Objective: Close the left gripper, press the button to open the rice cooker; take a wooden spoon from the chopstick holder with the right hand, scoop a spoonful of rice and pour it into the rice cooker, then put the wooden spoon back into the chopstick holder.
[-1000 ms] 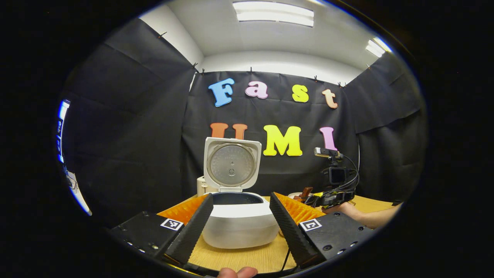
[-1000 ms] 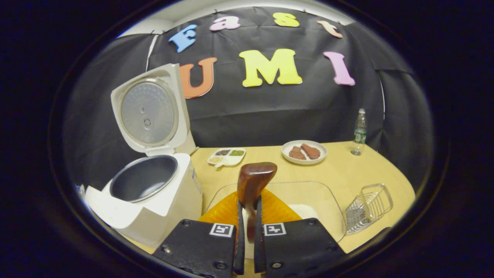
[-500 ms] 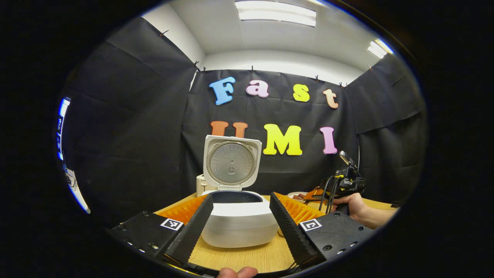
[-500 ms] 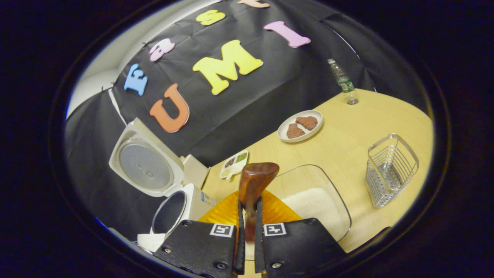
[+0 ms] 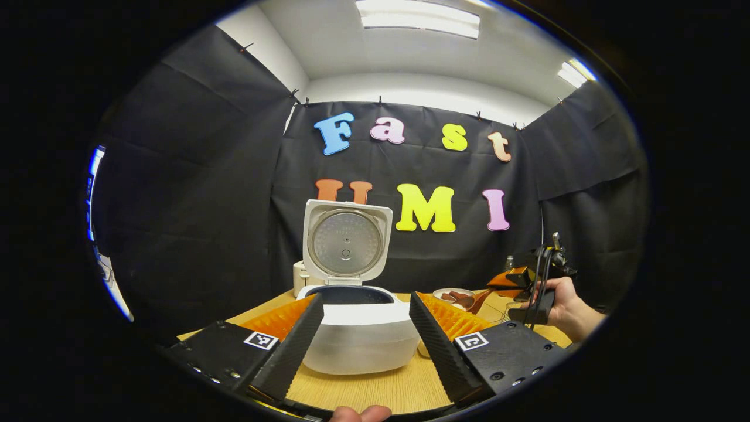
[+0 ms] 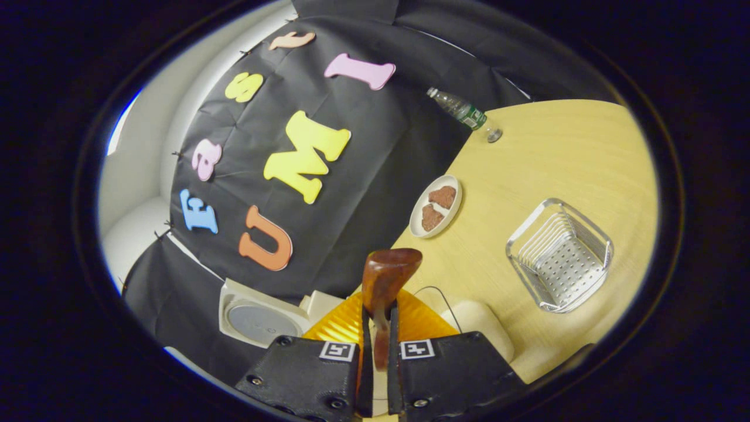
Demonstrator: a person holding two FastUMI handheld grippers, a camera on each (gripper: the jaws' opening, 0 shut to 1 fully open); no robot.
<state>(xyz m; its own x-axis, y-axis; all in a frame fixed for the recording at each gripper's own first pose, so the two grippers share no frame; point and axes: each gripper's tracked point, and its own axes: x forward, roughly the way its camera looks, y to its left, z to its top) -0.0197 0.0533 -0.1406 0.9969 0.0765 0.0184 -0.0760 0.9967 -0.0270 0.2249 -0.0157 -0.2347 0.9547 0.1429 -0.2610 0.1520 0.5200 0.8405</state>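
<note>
An open rice cooker (image 5: 360,334) stands on the wooden desk (image 5: 375,390) straight ahead of the left claw (image 5: 366,328), its lid (image 5: 347,245) raised upright and the dark inner pot showing beneath. The left claw's two fingers are spread wide, holding nothing, one on each side of the cooker's white body as the left gripper view frames it. To the right in that view, a hand (image 5: 563,302) grips the right claw (image 5: 511,279), rolled over well to the cooker's right.

In the right gripper view the scene is steeply tilted. The right claw (image 6: 375,346) is clamped narrow on the handle of the wooden spoon (image 6: 384,281), whose brown bowl rises just past the fingertips. Whether the bowl carries any rice cannot be told. Behind the spoon lies the clear rice container (image 6: 477,319) (a pale heap of rice inside), and the cooker's lid (image 6: 261,319) shows at lower left. Further across the desk sit the wire chopstick holder (image 6: 559,255), a white plate (image 6: 435,206) with two brown pieces of food, and a plastic bottle (image 6: 463,111) near the black cloth wall.
</note>
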